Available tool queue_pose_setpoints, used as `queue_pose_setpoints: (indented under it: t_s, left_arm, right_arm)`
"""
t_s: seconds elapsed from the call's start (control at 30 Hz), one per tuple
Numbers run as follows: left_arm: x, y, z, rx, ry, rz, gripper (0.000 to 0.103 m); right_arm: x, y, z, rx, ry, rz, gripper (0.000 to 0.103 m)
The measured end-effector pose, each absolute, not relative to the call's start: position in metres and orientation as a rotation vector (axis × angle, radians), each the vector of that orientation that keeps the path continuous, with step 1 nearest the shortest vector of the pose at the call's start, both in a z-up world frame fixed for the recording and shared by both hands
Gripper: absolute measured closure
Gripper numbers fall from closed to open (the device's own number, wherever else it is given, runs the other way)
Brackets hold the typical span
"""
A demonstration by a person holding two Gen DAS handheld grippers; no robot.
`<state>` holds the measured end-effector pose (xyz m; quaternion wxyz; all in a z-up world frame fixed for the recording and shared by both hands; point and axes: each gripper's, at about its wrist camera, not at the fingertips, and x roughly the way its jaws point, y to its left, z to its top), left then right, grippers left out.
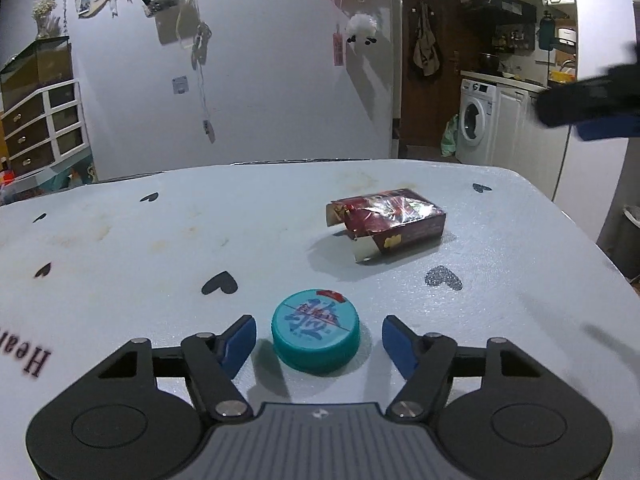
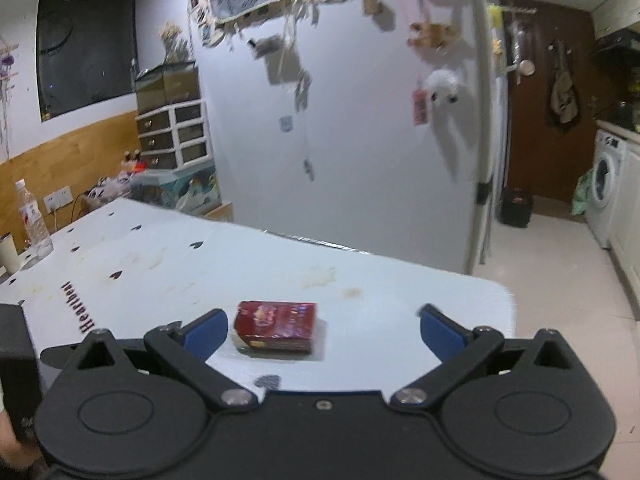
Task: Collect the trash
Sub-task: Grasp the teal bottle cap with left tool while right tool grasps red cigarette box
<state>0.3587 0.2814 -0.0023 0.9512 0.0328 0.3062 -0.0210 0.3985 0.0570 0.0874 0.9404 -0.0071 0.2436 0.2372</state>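
Both tongs gape: left (image 1: 319, 338) flanks one cap (image 1: 315, 335), right (image 2: 322, 330) one carton (image 2: 275, 327).

A white table (image 1: 120, 240) with little black hearts is holding a teal bottle cap (image 1: 315, 336) near its front edge and a red box (image 1: 390, 222) toward the back right corner.

**Bottle cap and torn box on the counter**

A teal bottle cap (image 1: 315, 335) lies flat on the pale counter (image 1: 120, 248), with its printed top side facing up. It is whole and round. Further away and a little to the right lies a dark red box (image 1: 390, 220) (image 2: 276, 326). It rests on its broad side. One end is torn open, the flap hangs out, and shiny wrapping covers it.
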Motion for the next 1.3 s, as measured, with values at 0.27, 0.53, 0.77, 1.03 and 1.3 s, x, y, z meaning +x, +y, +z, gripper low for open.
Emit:
queue_pose_setpoints:
  t_s: [0.27,0.53,0.77,1.03,1.3]
  left_arm:
    - [0.36,0.282,-0.002,0.066,0.619,-0.094,0.045]
    - [0.357,0.283,-0.002,0.047,0.622,-0.109,0.05]
    - [0.355,0.285,-0.002,0.032,0.62,-0.104,0.054]
    - [0.352,0.297,-0.001,-0.021,0.609,-0.058,0.054]
    - [0.341,0.299,0.006,-0.074,0.564,-0.022,0.054]
  right_arm:
    - [0.448,0.113,0.057,-0.059,0.562,0.502,0.0]
    - [0.474,0.158,0.027,-0.163,0.607,0.502,0.0]
    - [0.494,0.161,0.01,-0.113,0.66,0.404,0.0]
    - [0.482,0.138,0.003,-0.035,0.673,0.472,0.017]
    - [0.454,0.114,0.003,-0.066,0.653,0.506,0.023]
